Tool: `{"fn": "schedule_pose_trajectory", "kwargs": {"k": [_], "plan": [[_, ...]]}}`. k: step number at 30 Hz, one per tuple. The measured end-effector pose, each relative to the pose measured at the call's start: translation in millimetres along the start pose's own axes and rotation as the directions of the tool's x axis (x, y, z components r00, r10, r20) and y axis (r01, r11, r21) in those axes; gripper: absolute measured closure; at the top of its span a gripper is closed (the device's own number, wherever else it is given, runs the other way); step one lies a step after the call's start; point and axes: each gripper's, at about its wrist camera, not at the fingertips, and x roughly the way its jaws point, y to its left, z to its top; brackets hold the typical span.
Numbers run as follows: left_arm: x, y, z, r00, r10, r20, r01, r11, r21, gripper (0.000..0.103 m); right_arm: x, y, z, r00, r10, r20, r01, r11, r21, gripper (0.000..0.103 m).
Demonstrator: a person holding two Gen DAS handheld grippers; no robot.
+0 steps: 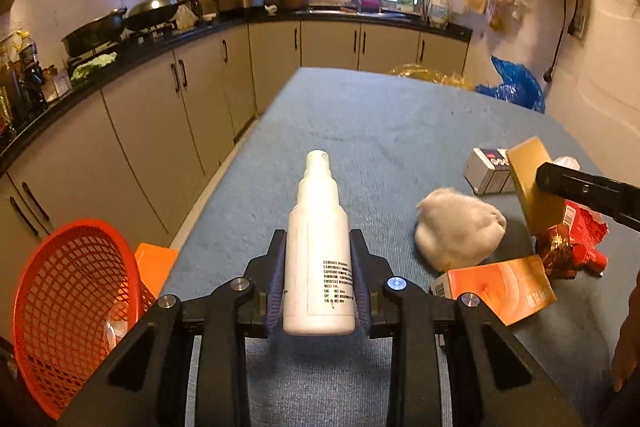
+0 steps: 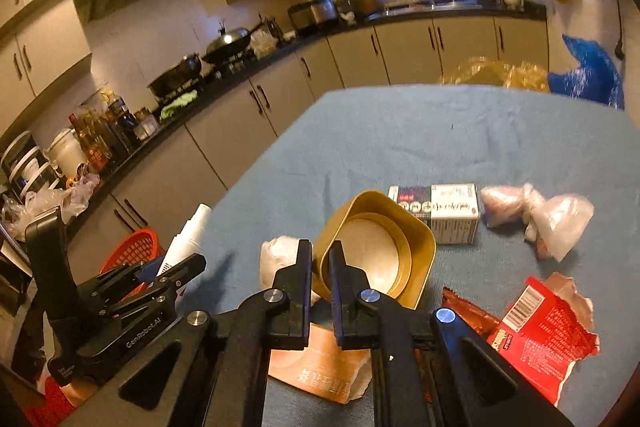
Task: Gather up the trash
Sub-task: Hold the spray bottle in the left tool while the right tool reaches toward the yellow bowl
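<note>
Left gripper: both jaws are clamped against the sides of a white spray bottle, which points forward over the blue cloth-covered table. An orange mesh basket sits at the table's near left edge, just beside this gripper.

Right gripper: the jaws are pressed together on the rim of a gold square tin, 1 finger inside the wall and 1 outside. The tin is tilted with its open side toward the camera.

Remaining trash on the table:
- White wad, lying just right of the bottle.
- Orange carton, flat on the cloth, near the wad.
- Torn red wrapper, right of the right gripper.
- Small printed box, directly behind the tin.
- Crumpled plastic bag, right of the box.

Kitchen counter with 2 pans runs along the left wall.
</note>
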Motion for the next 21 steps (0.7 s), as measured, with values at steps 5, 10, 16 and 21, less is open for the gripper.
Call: {"fn": "schedule_pose_trajectory", "kwargs": {"k": [5,10,16,21], "plan": [[0,0,1,1.000,-0.002,0.009,0.002,1.000,0.013,0.074,-12,20,-4,0.998,0.019,0.055,-0.016,0.999,-0.050,0.094],[-1,1,0,1.000,0.004,0.017,-0.004,1.000,0.018,0.074,-14,25,-5,0.997,0.041,0.062,-0.037,0.998,-0.056,0.094],[0,4,1,1.000,0.004,0.021,-0.004,1.000,0.003,0.074,-14,26,-7,0.997,0.054,0.062,-0.051,0.997,-0.057,0.094],[0,6,1,1.000,0.009,0.019,-0.009,1.000,0.002,0.074,-17,34,-9,0.995,0.075,0.069,-0.069,0.994,-0.081,0.094]]}}
